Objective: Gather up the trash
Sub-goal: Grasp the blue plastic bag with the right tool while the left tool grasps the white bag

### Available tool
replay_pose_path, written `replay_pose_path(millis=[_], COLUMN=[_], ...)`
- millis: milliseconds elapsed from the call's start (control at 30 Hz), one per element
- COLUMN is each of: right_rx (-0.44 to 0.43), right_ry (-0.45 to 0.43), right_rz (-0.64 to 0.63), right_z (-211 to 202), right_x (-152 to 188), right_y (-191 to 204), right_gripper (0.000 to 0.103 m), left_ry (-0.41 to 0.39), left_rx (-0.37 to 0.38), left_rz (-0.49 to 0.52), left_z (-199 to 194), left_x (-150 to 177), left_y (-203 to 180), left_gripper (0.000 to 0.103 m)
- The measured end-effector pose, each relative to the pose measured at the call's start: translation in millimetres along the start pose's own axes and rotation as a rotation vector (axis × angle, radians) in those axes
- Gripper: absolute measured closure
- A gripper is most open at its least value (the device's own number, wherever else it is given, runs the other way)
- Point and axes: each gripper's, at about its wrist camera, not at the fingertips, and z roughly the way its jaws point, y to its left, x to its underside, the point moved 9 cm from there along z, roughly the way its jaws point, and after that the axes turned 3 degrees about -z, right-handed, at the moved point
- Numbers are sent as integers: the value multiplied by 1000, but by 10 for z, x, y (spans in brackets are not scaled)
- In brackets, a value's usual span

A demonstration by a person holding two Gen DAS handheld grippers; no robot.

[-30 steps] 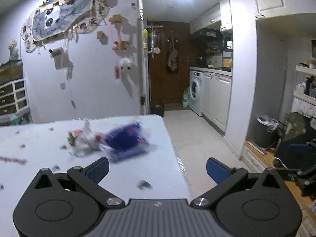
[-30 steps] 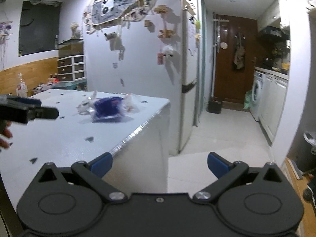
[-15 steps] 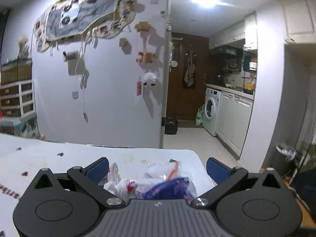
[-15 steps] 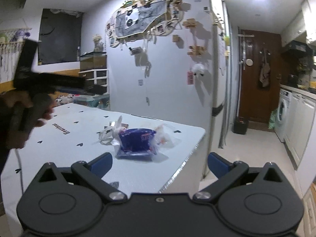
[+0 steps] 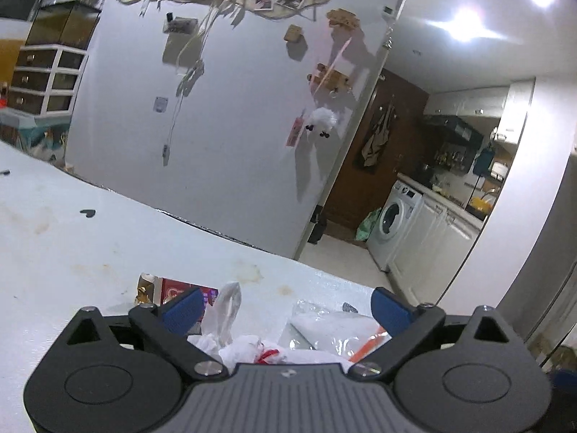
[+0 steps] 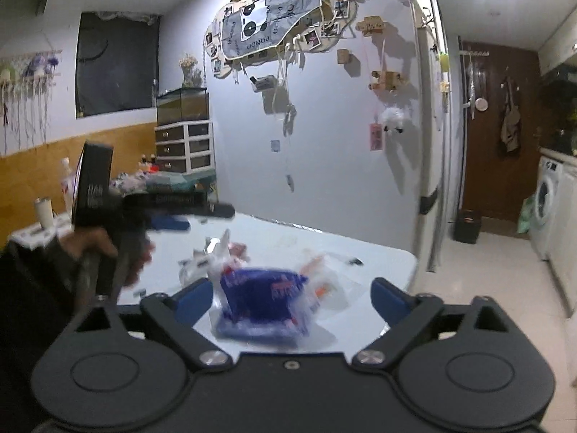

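Both sets of fingers spread wide, I bracket the trash pile (image 6: 259, 288) on the worktop (image 5: 72, 252) for grabbing.

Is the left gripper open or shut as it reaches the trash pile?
Open. The left gripper has its blue fingers spread wide on either side of the crumpled white trash, gripping nothing.

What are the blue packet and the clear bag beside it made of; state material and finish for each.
Blue packet: probably thin plastic film, glossy, judging by its crumpled shape and printed face; blur leaves this open.
Clear bag: soft transparent plastic, shiny; the white table shows through it and its folds catch light.
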Motion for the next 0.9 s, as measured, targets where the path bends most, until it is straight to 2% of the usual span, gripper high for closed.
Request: replay_pose_path(millis=[200, 367, 433, 500, 600, 700, 900], right_rx=[-74, -81, -88, -81, -83, -118, -237], right_ry=[27, 70, 86, 109, 164, 219, 281], right_rz=[40, 45, 35, 2, -11, -17, -81], right_z=[667, 1144, 1287, 1395, 1435, 1325, 927], right_x=[-91, -9, 44, 114, 252, 383, 588], right_y=[127, 156, 158, 159, 145, 163, 420], right_gripper=[27, 27, 26, 21, 21, 21, 21], left_ry=[-11, -2, 21, 66, 143, 190, 221], left_rx=[89, 98, 111, 118, 100, 115, 103], left_rz=[-69, -118, -134, -146, -140, -130, -83], left_z=[197, 380, 449, 522, 612, 640, 662], left_x=[-48, -50, -8, 72, 209, 297, 405], left_y=[170, 389, 444, 480, 507, 463, 401], left_gripper=[8, 8, 8, 8, 9, 15, 21])
